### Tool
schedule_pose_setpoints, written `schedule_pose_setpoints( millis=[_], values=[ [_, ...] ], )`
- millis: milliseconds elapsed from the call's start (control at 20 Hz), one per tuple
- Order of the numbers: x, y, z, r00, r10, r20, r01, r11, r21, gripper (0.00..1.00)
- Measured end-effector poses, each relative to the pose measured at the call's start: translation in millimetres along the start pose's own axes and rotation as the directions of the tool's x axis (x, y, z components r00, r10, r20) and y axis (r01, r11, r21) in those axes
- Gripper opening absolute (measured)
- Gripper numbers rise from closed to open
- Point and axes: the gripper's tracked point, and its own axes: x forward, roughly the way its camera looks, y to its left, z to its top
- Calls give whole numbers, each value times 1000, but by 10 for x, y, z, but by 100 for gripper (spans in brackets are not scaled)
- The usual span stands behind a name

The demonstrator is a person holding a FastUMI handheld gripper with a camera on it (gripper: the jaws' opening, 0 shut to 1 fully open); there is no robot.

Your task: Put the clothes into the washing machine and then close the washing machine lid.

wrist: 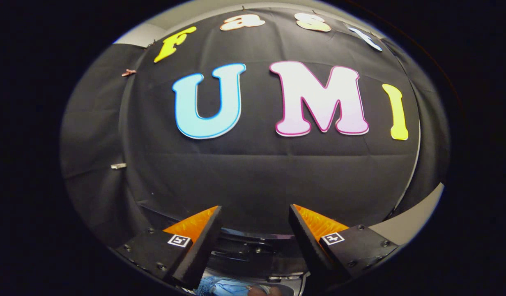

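- Black cloth wall: hung across the back of the booth, creased, taking up nearly all the space beyond the fingers.
- Small clips: one high on the cloth's left side, another lower on the same side.
- Gripper: open, fingers wide apart, nothing between them, nothing touched; tips raised toward the cloth wall.
- Left finger: ribbed pad facing inward, square marker tag on its mount.
- Washing machine: dark top edge with fittings seen low between the fingers, just ahead and beneath them; lid position cannot be told.
- Clothes: blue fabric, a small patch visible beneath the left finger, at the machine's near edge; whether inside the drum cannot be told.
- Right finger: ribbed pad facing inward, square marker tag on its mount.
- Pale surface: grey strip beyond the right finger, at the foot of the cloth.
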Motion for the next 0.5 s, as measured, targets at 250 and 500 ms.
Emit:
schedule_pose_setpoints(
  millis=[250, 500],
  values=[
    [184, -154, -149, 996, -64, -65, 62, 998, -25, 99],
    [231, -184, -165, 994, -67, -82, 68, 998, 6, 100]
  ],
)
